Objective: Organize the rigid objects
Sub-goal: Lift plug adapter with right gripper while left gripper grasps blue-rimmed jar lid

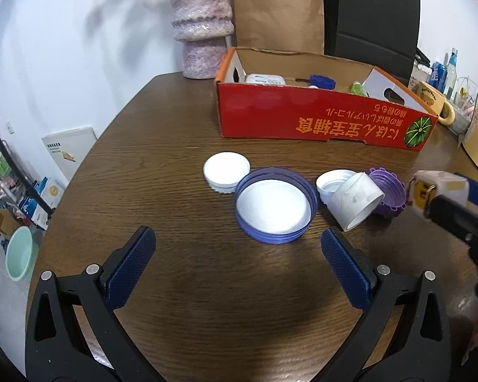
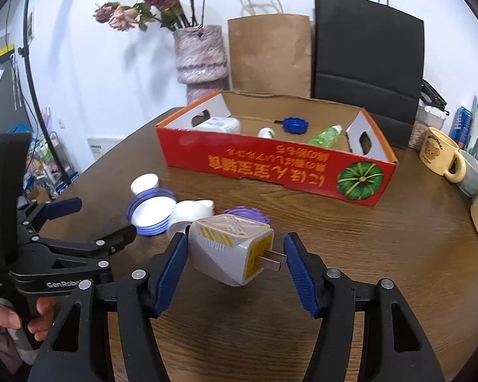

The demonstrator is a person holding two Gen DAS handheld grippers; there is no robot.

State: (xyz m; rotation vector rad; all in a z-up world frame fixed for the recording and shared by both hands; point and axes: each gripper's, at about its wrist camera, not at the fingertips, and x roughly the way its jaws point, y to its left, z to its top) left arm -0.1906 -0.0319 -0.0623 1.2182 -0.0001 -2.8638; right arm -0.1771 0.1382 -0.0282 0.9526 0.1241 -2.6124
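- My right gripper (image 2: 235, 261) is clamping a white and yellow plug adapter (image 2: 231, 248): left pad pressing its back end, right pad against the tips of the metal prongs (image 2: 274, 259), jaws standing about half open around it.
- Adapter is hanging above the wooden table (image 2: 350, 254), not touching it, prongs pointing to the right in the right wrist view.
- In the left wrist view the same adapter (image 1: 439, 187) is showing at the right edge, held in the right gripper (image 1: 427, 197), just beside the purple cap.
- My left gripper (image 1: 237, 248) is standing wide open, nothing between the pads, hovering over bare table just in front of the lids.
- Right wrist view is showing the left gripper (image 2: 102, 222) at the left, a hand (image 2: 22, 318) around its handle.
- Lids are sitting in a cluster mid-table: blue lid (image 1: 275, 203) with white liner facing up, small white lid (image 1: 226, 172) touching it behind-left, a white cap (image 1: 357, 200) tilted on its side, another white cap (image 1: 331, 184) behind that, purple cap (image 1: 388, 191) to the right.
- Red cardboard box (image 1: 318, 117) is sitting behind the lids, open top, well apart from both grippers.
- Inside the box: white container (image 2: 220, 124), blue cap (image 2: 294, 124), green bottle (image 2: 326, 135), small white item (image 2: 266, 132).
- Vase (image 2: 200, 60), brown bag (image 2: 269, 54) and black bag (image 2: 368, 54) are standing behind the box; bear mug (image 2: 439, 156) to its right.
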